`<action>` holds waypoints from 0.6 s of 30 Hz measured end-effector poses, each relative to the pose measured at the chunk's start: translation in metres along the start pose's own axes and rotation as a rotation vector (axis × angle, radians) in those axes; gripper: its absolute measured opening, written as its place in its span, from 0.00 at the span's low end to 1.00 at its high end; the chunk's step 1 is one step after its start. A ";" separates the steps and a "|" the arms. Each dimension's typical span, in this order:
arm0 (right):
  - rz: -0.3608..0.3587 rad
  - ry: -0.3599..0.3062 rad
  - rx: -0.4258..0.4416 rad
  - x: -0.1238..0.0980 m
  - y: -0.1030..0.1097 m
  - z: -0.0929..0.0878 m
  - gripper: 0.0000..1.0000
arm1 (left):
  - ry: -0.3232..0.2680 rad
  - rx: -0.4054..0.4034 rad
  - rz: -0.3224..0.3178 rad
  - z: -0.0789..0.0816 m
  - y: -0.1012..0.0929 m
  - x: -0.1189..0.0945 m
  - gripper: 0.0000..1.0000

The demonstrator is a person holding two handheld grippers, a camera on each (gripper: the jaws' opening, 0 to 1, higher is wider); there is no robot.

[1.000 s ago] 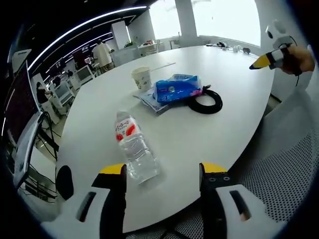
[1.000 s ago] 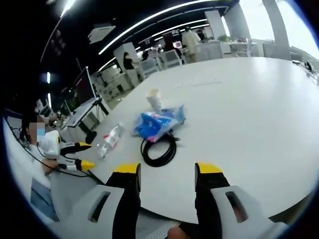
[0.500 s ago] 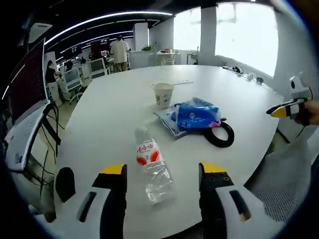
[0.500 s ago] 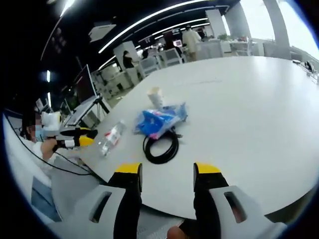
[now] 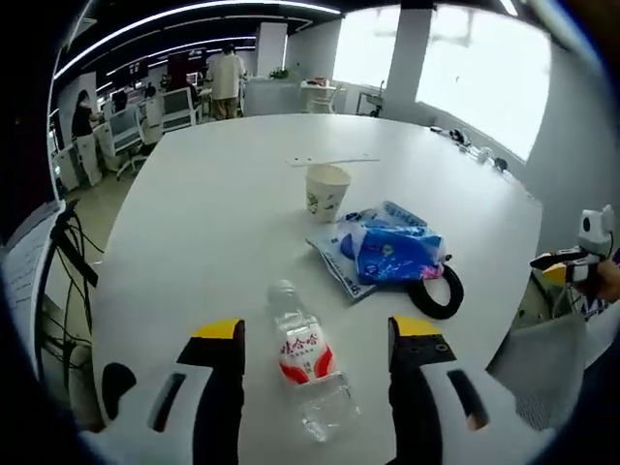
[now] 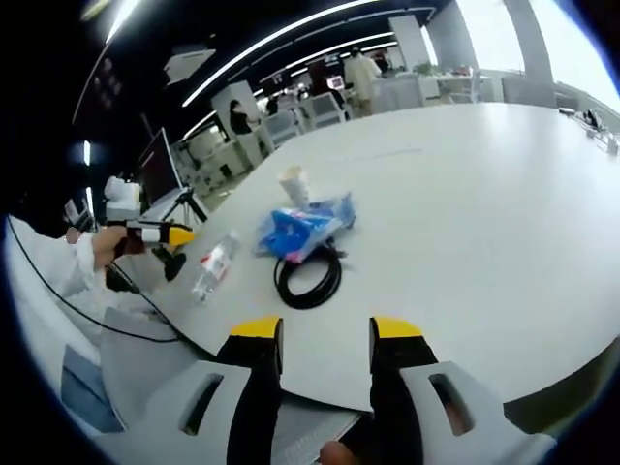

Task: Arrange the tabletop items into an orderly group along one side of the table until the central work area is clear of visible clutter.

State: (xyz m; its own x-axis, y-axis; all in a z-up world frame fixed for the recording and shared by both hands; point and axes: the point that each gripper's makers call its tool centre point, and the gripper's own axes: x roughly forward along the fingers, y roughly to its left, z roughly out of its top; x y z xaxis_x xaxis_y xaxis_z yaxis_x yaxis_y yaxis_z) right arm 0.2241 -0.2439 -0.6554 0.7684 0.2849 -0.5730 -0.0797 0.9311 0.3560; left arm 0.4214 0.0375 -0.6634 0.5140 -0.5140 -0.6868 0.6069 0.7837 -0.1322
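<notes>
A clear water bottle (image 5: 308, 363) with a red label lies on its side on the white table (image 5: 203, 213), just ahead of and between the jaws of my left gripper (image 5: 317, 334), which is open and empty. Beyond the bottle stand a paper cup (image 5: 326, 192), a blue packet (image 5: 392, 254) resting on papers (image 5: 336, 259), and a black cable coil (image 5: 436, 291). My right gripper (image 6: 325, 334) is open and empty over the table's near edge, short of the cable coil (image 6: 308, 281), the blue packet (image 6: 300, 226), the cup (image 6: 292, 184) and the bottle (image 6: 215, 264).
The right gripper (image 5: 572, 266) shows off the table's right edge. A person's hand holds the left gripper (image 6: 145, 232) beyond the table's left edge. Small items (image 5: 475, 153) lie at the far rim. Desks, monitors and people fill the room behind.
The left gripper's camera has moved in over the table, so the bottle now lies between its jaws. In the right gripper view, the hand with the left gripper has risen toward the table.
</notes>
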 end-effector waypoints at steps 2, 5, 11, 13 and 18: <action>-0.013 0.001 0.009 -0.003 -0.003 -0.003 0.33 | 0.015 -0.005 -0.002 0.000 0.003 0.006 0.59; -0.037 -0.007 0.019 -0.007 -0.009 -0.005 0.31 | 0.034 -0.012 0.004 0.001 0.009 0.018 0.60; -0.061 -0.022 0.054 -0.013 -0.014 -0.007 0.31 | 0.087 -0.037 -0.014 -0.006 0.009 0.040 0.57; -0.073 -0.023 0.060 -0.015 -0.017 -0.008 0.31 | 0.092 -0.045 -0.017 -0.006 0.011 0.046 0.56; -0.093 -0.015 0.077 -0.018 -0.021 -0.014 0.31 | 0.117 -0.105 -0.009 -0.011 0.019 0.061 0.54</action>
State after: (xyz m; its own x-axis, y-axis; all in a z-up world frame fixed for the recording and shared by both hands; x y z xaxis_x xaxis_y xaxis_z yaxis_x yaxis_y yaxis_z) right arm 0.2033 -0.2653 -0.6625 0.7799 0.1940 -0.5950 0.0412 0.9328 0.3581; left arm 0.4576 0.0247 -0.7155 0.4311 -0.4821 -0.7627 0.5415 0.8144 -0.2086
